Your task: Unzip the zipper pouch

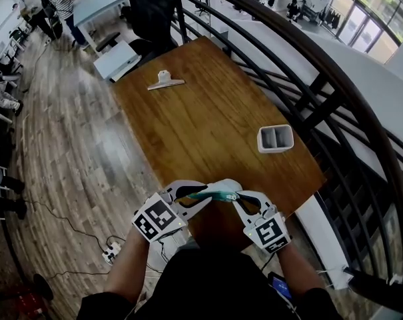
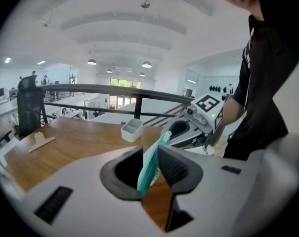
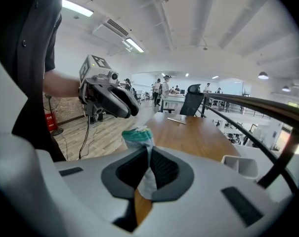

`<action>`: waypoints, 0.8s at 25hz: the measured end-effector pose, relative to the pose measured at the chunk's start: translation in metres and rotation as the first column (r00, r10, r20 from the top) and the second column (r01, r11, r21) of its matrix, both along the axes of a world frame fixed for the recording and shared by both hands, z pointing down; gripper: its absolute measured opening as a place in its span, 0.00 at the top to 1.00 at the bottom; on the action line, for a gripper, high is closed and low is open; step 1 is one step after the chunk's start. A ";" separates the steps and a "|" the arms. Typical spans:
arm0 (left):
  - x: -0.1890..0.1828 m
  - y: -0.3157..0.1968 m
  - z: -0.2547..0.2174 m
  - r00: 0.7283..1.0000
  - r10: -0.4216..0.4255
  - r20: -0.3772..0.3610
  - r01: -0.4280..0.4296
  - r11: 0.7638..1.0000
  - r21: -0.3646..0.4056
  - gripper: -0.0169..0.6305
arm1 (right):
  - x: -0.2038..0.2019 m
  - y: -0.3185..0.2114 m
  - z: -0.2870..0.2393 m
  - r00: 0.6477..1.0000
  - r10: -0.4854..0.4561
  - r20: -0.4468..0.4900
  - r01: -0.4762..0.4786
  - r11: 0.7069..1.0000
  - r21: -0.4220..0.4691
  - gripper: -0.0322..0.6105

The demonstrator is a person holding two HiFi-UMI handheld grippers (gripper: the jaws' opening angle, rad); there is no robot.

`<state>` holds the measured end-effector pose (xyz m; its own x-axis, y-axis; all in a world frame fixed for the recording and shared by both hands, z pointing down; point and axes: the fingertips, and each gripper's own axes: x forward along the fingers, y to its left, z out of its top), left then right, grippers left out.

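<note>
**Pouch held over the table.** The pouch (image 1: 214,194) is hanging just above the near edge of the table (image 1: 188,112). Its long axis is running along that edge and spanning both grippers. The right gripper (image 3: 148,168) is clamping one end between closed jaws. The left gripper (image 2: 150,168) is standing with jaws apart, the other end lying loosely between them (pads not pressing). Any opening pull is judged to be running along this axis, away from the right grip, though which end opens cannot be made out.

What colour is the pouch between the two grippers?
The pouch is teal with some white; the left gripper view shows it best.
</note>
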<state>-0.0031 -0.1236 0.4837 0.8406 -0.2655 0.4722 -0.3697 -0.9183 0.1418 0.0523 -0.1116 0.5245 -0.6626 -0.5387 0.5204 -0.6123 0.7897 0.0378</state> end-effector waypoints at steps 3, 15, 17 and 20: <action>0.007 0.004 -0.008 0.994 -0.049 -0.093 0.039 0.993 -0.107 0.83 | 0.003 -0.002 0.001 1.000 0.022 -0.004 -0.022 1.000 -0.005 0.94; 0.037 0.016 0.005 0.965 -0.224 -0.138 0.126 0.853 -0.507 0.83 | -0.011 0.004 0.002 0.998 -0.014 -0.058 0.016 0.999 0.038 0.94; 0.037 0.019 0.005 0.962 -0.230 -0.148 0.121 0.842 -0.526 0.80 | -0.011 0.004 0.001 0.998 -0.009 -0.057 0.011 0.999 0.034 0.94; 0.040 0.021 0.003 0.953 -0.246 -0.178 0.106 0.818 -0.565 0.74 | -0.011 0.003 0.000 0.998 -0.001 -0.055 0.003 1.000 0.031 0.94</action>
